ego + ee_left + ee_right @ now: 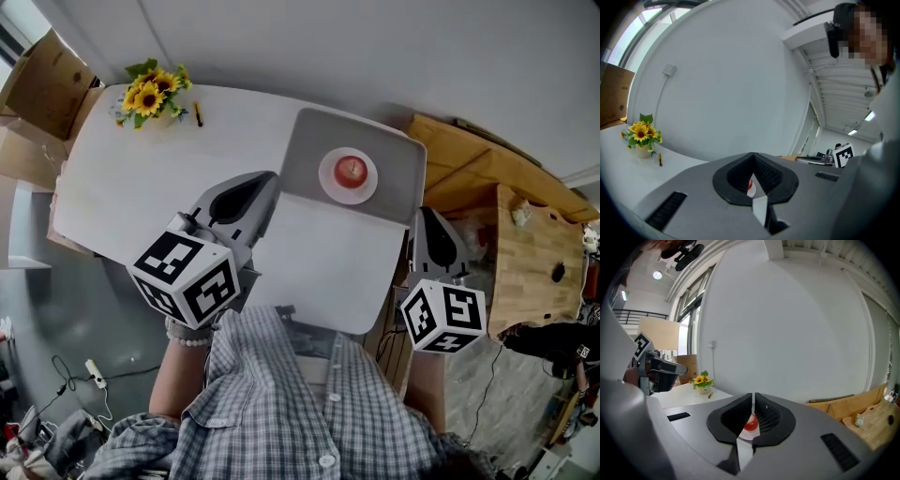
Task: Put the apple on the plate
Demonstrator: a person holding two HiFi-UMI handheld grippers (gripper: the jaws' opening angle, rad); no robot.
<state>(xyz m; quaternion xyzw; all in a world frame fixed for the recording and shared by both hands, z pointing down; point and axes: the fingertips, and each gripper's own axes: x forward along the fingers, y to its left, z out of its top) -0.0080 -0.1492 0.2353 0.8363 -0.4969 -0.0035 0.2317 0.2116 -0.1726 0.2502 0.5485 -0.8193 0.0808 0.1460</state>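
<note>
A red apple [351, 170] rests on a small white plate [330, 185], which sits on a grey mat [309, 150] on the white table [141, 187]. My left gripper [267, 178] hovers over the table just left of the mat, its jaws shut with nothing held. My right gripper [427, 214] hangs off the table's right edge, jaws also closed and empty. In the right gripper view the apple [751, 423] shows beyond the closed tips of the right gripper [753, 394]. Past the left gripper [753, 154] only a red sliver of the apple [749, 184] is visible.
A pot of sunflowers [150, 94] and a pen [198, 114] stand at the table's far left. A cardboard box [42, 84] sits beyond the left end. A wooden bench [506, 216] runs along the right side.
</note>
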